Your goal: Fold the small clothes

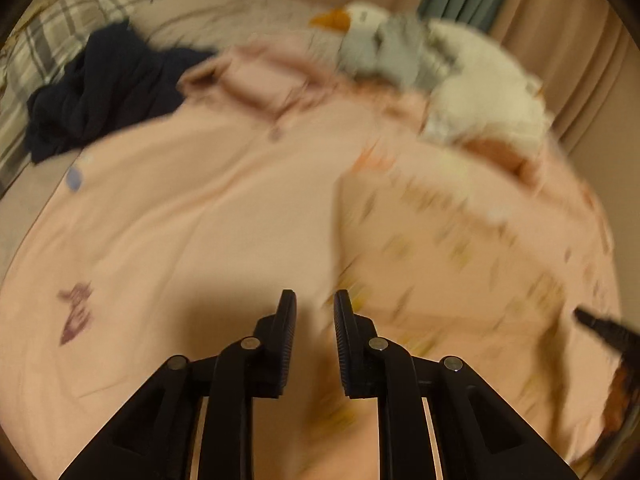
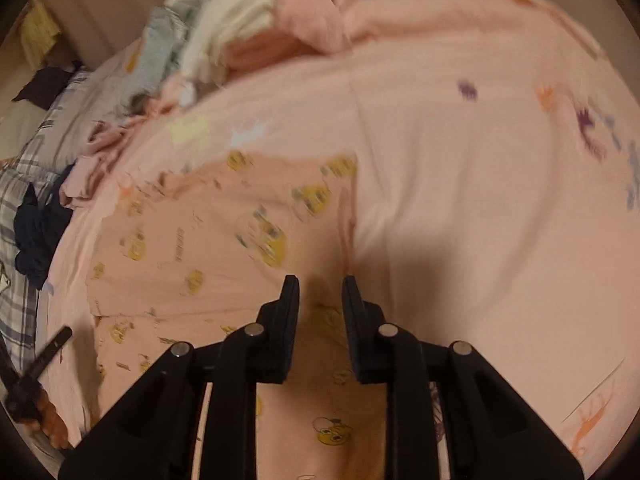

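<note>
A small pink garment with yellow cartoon prints (image 2: 224, 240) lies flat on the pink bedsheet (image 2: 480, 200). In the left wrist view it shows blurred at the right (image 1: 440, 248). My right gripper (image 2: 320, 284) is open and empty, just above the garment's right edge. My left gripper (image 1: 315, 298) is open and empty, above the garment's left edge. The right gripper's tip shows at the far right of the left wrist view (image 1: 600, 328), and the left gripper's tip shows at the lower left of the right wrist view (image 2: 48, 352).
A pile of white, grey and pink clothes (image 1: 440, 68) lies at the far side of the bed. A dark navy garment (image 1: 100, 88) lies at the left by a plaid pillow (image 1: 48, 40). Curtains (image 1: 560, 20) hang behind.
</note>
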The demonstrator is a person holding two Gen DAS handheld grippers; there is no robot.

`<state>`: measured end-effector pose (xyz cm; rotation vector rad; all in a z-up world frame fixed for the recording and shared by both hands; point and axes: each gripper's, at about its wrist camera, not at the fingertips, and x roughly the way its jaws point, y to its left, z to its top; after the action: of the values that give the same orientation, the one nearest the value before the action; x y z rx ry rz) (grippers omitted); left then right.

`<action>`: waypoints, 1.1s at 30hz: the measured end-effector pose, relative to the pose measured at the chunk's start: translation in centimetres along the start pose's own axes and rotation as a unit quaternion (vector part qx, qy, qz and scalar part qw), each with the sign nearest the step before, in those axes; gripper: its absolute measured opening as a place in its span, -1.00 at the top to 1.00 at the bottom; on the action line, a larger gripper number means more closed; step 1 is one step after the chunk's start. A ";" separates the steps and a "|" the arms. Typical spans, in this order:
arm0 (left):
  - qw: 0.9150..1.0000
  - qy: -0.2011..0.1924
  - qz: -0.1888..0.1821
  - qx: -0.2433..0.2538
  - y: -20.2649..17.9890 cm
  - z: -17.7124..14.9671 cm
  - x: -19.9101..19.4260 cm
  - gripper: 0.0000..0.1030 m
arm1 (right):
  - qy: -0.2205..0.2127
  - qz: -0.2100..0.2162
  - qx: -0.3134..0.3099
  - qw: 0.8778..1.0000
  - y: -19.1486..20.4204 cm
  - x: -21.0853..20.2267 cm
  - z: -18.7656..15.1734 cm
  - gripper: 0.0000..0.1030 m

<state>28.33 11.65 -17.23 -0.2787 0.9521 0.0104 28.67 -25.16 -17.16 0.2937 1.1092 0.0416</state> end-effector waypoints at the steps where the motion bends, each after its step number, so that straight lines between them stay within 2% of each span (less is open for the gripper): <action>1: 1.000 0.002 -0.008 0.012 -1.3 0.4 0.6 0.69 | -0.009 0.021 -0.009 1.000 0.9 -0.5 0.2 0.54; 4: 0.997 0.058 -0.015 0.045 -5.3 0.6 5.2 0.69 | 0.002 0.075 -0.012 0.997 3.4 0.9 0.7 0.53; 6: 0.991 0.119 0.017 0.053 -6.4 -0.9 8.9 0.69 | 0.039 0.067 -0.003 0.997 4.2 4.0 0.4 0.54; 8: 0.995 0.068 0.026 0.073 -6.6 -2.2 8.1 0.69 | 0.096 0.036 -0.006 0.995 4.3 7.2 -1.1 0.62; 9: 0.993 0.063 0.040 0.094 -6.7 -3.1 7.4 0.69 | 0.071 0.042 -0.023 0.996 4.0 7.1 -2.2 0.65; 10: 0.991 0.068 0.052 0.107 -6.7 -3.7 6.8 0.69 | 0.056 0.043 -0.040 0.997 4.0 6.5 -2.7 0.65; 11: 0.988 0.075 0.064 0.123 -6.5 -4.3 5.9 0.69 | 0.070 0.030 -0.051 0.996 3.7 6.0 -3.4 0.65; 13: 0.985 0.089 0.072 0.132 -5.7 -5.1 3.7 0.68 | 0.085 0.038 -0.019 0.996 2.2 4.1 -4.3 0.54; 15: 0.989 0.090 0.056 0.106 -4.0 -6.0 0.6 0.64 | 0.068 0.066 0.017 0.995 0.3 1.0 -5.4 0.45; 16: 0.994 0.078 0.034 0.069 -2.7 -6.5 -1.0 0.57 | 0.051 0.077 0.033 0.995 -0.7 -1.0 -6.4 0.23; 17: 0.998 0.064 0.007 0.027 -1.2 -7.2 -3.1 0.24 | 0.034 0.083 0.046 0.995 -1.6 -2.8 -7.4 0.06; 18: 0.998 0.054 -0.013 -0.006 -0.1 -8.0 -4.5 -0.12 | 0.022 0.086 0.057 0.994 -2.2 -4.3 -8.3 -0.25; 19: 0.998 0.046 -0.025 -0.034 0.9 -8.7 -5.7 -0.22 | 0.008 0.090 0.072 0.993 -3.0 -5.8 -9.6 -0.31; 21: 0.996 0.032 -0.036 -0.079 2.6 -10.2 -7.9 -0.26 | -0.010 0.101 0.099 0.990 -4.3 -8.0 -11.8 -0.31; 24: 0.994 0.056 -0.061 -0.076 3.1 -12.4 -9.4 -0.26 | -0.012 0.121 0.116 0.986 -5.2 -9.4 -15.0 -0.31; 26: 0.991 0.065 -0.073 -0.094 3.9 -14.3 -10.4 -0.26 | -0.007 0.119 0.135 0.984 -6.0 -9.9 -16.9 -0.31; 28: 0.988 0.067 -0.073 -0.118 4.6 -16.3 -11.0 -0.26 | 0.001 0.123 0.148 0.981 -6.6 -9.9 -18.6 -0.31; 33: 0.985 0.087 -0.063 -0.137 6.0 -19.5 -11.5 -0.26 | 0.029 0.155 0.180 0.971 -8.2 -10.7 -22.5 -0.31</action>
<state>5.24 14.04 -20.05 -0.6018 1.1057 0.0018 3.01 -30.23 -19.11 0.7953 1.1181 0.1272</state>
